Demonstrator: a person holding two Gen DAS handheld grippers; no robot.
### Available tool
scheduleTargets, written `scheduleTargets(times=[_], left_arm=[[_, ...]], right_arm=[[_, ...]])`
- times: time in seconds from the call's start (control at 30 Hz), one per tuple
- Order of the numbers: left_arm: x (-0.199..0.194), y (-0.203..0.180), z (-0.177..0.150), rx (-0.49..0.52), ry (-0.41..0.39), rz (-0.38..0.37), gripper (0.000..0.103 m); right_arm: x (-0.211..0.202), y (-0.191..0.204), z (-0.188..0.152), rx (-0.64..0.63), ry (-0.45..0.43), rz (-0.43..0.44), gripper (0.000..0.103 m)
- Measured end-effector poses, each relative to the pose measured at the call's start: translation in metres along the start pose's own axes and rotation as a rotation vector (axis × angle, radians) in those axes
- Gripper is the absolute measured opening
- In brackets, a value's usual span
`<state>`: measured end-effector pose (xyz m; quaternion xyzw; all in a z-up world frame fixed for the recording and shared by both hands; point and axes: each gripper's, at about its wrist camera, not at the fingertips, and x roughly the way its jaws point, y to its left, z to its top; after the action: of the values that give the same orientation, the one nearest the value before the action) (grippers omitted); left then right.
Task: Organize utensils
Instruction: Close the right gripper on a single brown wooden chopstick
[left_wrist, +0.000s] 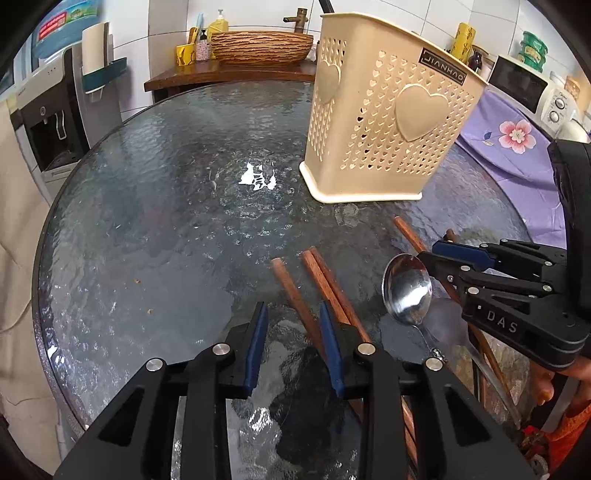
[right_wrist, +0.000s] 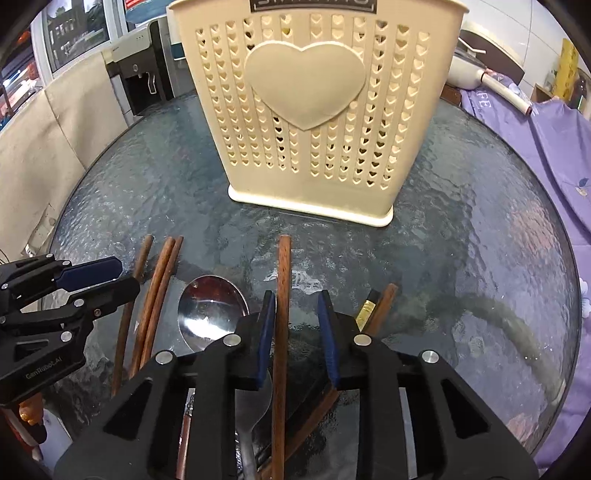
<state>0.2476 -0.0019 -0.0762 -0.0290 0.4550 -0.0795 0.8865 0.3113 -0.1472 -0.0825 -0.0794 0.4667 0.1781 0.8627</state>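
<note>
A cream holder with heart holes (left_wrist: 384, 122) stands on the round glass table (left_wrist: 166, 206); it also shows in the right wrist view (right_wrist: 310, 107). Several wooden chopsticks (left_wrist: 325, 280) and a steel spoon (left_wrist: 406, 288) lie in front of it. My left gripper (left_wrist: 293, 314) is open just left of the chopsticks. My right gripper (right_wrist: 297, 306) is open, with one chopstick (right_wrist: 282, 295) lying between its fingers; the spoon (right_wrist: 210, 310) lies to its left. The right gripper also shows in the left wrist view (left_wrist: 434, 253), and the left gripper in the right wrist view (right_wrist: 118, 275).
A wooden bowl (left_wrist: 262, 46) and bottles stand on a shelf behind the table. A water dispenser (left_wrist: 48, 122) stands at the left. A purple flowered cloth (left_wrist: 517, 147) and a microwave (left_wrist: 524, 83) are at the right.
</note>
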Motion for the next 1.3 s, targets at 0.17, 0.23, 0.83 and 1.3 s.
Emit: scheduleTargets(times=[0.17, 0.23, 0.83, 1.3], left_arm=[[0.004, -0.002, 0.004, -0.009, 0.003, 0.013, 0.018], [0.006, -0.003, 0.007, -0.013, 0.007, 0.023, 0.018], [0.012, -0.023, 0.010, 0.005, 0.006, 0.119, 0.018], [0.015, -0.035, 0.010, 0.012, 0.005, 0.156, 0.009]], right_arm=[[0.003, 0.005, 0.005, -0.013, 0.004, -0.016, 0.022], [0.004, 0.004, 0.006, -0.011, 0.005, -0.019, 0.021], [0.010, 0.005, 0.012, -0.031, 0.010, -0.008, 0.016], [0.009, -0.006, 0.010, -0.009, -0.010, 0.036, 0.008]])
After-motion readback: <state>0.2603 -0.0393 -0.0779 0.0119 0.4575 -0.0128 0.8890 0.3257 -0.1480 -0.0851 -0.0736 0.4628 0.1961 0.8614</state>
